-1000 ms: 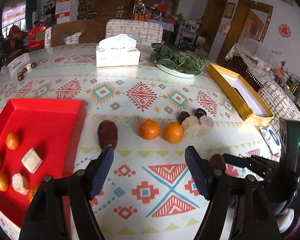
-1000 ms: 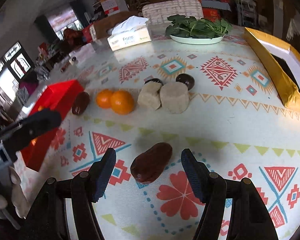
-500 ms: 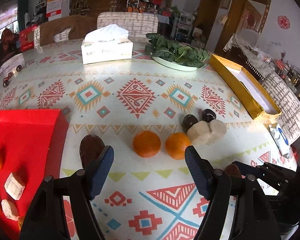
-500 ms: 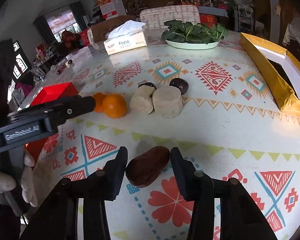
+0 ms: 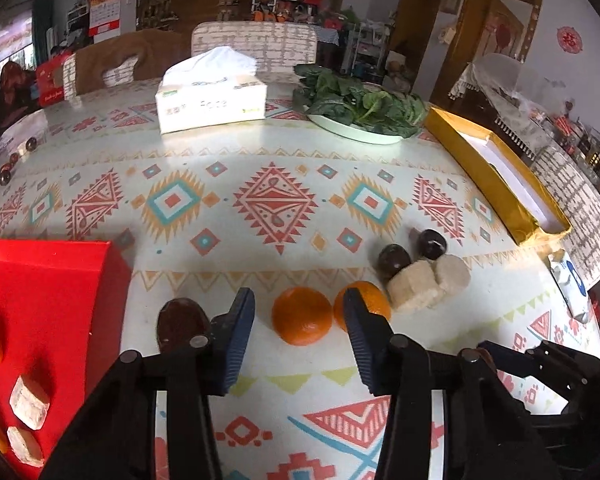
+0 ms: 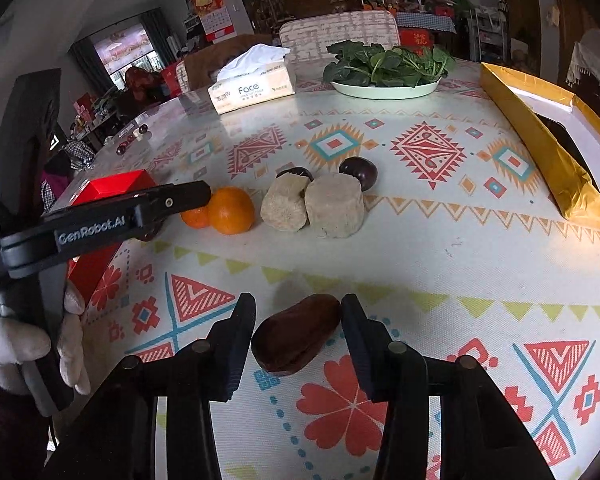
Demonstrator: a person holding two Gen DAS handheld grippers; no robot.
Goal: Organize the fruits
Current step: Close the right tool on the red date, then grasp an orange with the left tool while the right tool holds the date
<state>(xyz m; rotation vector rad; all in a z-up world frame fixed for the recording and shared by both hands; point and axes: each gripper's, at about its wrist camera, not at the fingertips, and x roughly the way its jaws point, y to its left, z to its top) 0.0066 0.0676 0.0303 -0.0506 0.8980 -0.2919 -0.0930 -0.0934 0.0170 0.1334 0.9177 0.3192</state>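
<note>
So on the far left there's the red tray (image 5: 60, 280), already holding a couple of small oranges and some pale beige chunks (image 5: 28, 402) along its near side. Just beside the tray's right wall sits a dark brown fruit (image 5: 182, 322), partly behind the left gripper's left finger.

The left gripper (image 5: 300, 334) has just been closing in, and its fingers (image 5: 236, 336) now sit either side of an orange (image 5: 302, 316) that's on the patterned tablecloth (image 5: 276, 204). There's a sliver of cloth showing on both sides of the orange, so the pads aren't pressing on it, not gripping as far as I can see. A second orange (image 5: 374, 300) sits right behind the right finger. Then come two beige blocks (image 5: 428, 284) touching each other, with two dark round fruits (image 5: 394, 258) just behind them.

Over on the right, the right gripper (image 6: 298, 332) has pinched down on another dark brown fruit (image 6: 296, 336), both pads against its sides, fruit resting on the cloth.

Far side of the table: tissue box (image 5: 212, 100), plate of leafy greens (image 5: 360, 108), and a gold box (image 5: 496, 176) along the right edge.
</note>
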